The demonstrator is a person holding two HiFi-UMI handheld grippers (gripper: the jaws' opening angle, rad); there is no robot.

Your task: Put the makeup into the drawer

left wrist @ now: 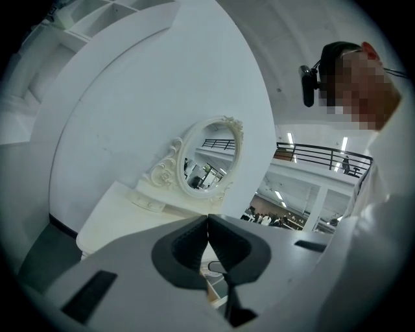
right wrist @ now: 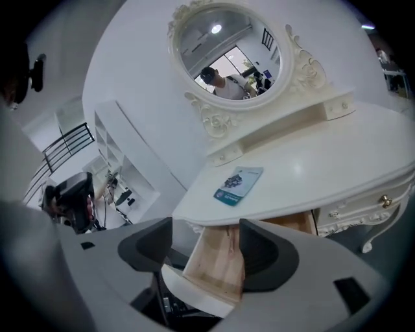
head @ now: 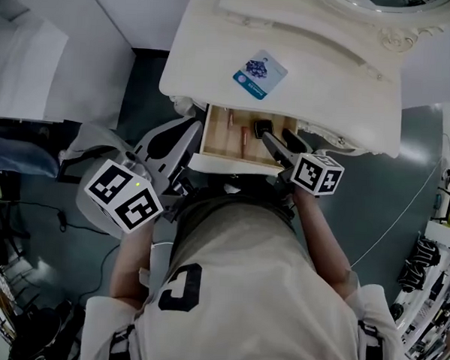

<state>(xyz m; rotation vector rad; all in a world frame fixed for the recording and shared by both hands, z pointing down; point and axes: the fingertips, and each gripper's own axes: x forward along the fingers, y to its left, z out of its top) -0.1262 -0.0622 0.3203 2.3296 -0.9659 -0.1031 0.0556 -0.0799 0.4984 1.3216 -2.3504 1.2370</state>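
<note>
The wooden drawer (head: 225,143) of the white dressing table (head: 327,90) is pulled open below the tabletop. Two slim makeup sticks lie inside it, one at the back left (head: 230,119) and a pinkish one (head: 243,139) near the middle. My right gripper (head: 276,137) reaches over the drawer's right part with its jaws open and nothing between them. In the right gripper view the drawer (right wrist: 217,266) shows between the spread jaws of my right gripper (right wrist: 207,245). My left gripper (head: 184,136) hangs left of the drawer. My left gripper (left wrist: 207,224) is shut with nothing in it.
A blue-and-white card (head: 259,74) lies on the tabletop, and the same card (right wrist: 238,185) shows in the right gripper view. An oval mirror (right wrist: 227,52) in an ornate frame stands at the table's back. Shelves with clutter line the room's right side (head: 431,269). The person's torso fills the near foreground.
</note>
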